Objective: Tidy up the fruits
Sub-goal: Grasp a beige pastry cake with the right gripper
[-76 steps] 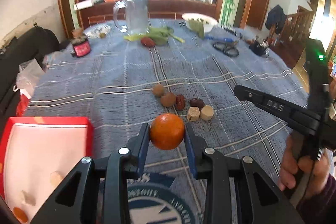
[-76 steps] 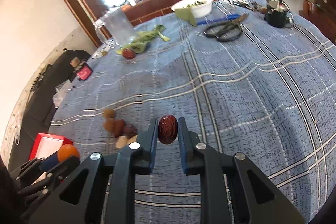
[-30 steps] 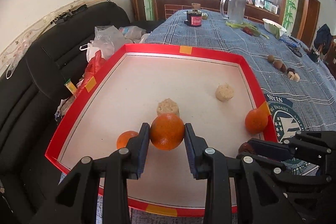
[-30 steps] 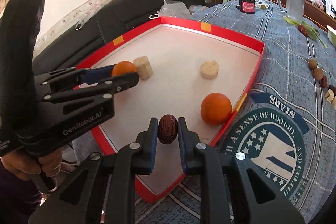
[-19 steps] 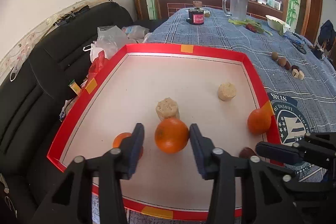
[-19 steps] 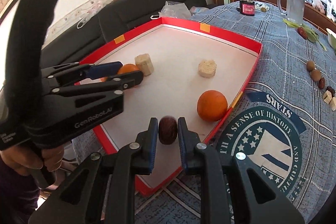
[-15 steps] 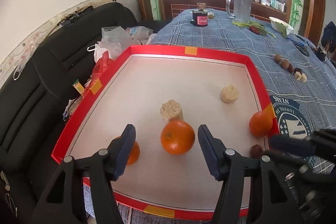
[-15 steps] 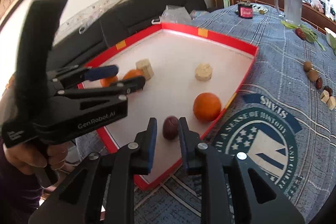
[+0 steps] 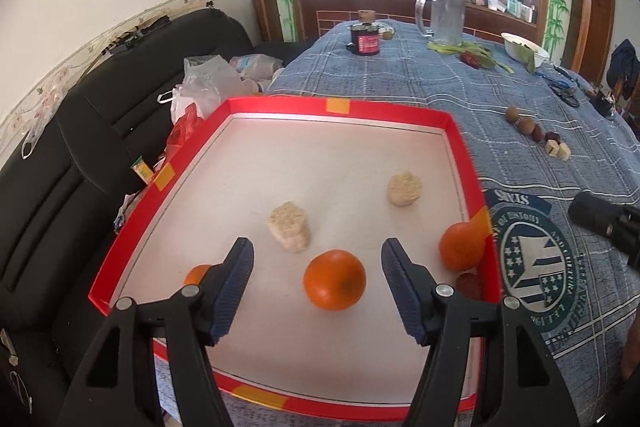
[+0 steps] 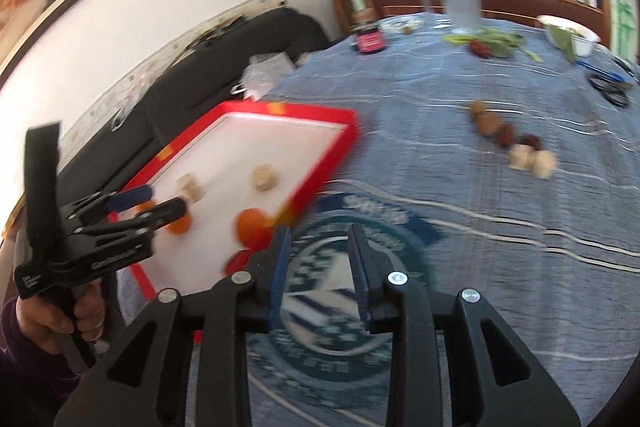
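A red-rimmed white tray [image 9: 460, 143] lies on the blue plaid cloth. It holds an orange [image 9: 334, 279] in the middle front, a second orange [image 9: 462, 246] at the right rim, a small one [image 9: 196, 274] at left, two pale cut chunks [image 9: 289, 227] and a dark red date [image 9: 468, 285]. My left gripper [image 9: 317, 287] is open and empty, its jaws on either side of the middle orange. My right gripper [image 10: 318, 267] is open and empty over the round printed emblem, right of the tray [image 10: 340, 135]; this view is blurred.
A row of small brown fruits, dates and pale chunks [image 9: 536, 139] lies on the cloth to the right, also in the right wrist view [image 10: 508, 139]. Far back stand a glass jug [image 9: 444, 15], a red jar [image 9: 365, 41], greens and a white bowl [image 9: 524, 47]. A black sofa [image 9: 60, 147] is left.
My left gripper opened and let the orange down in the tray, then drew back. My right gripper released the date in the tray and swung right, over the emblem.
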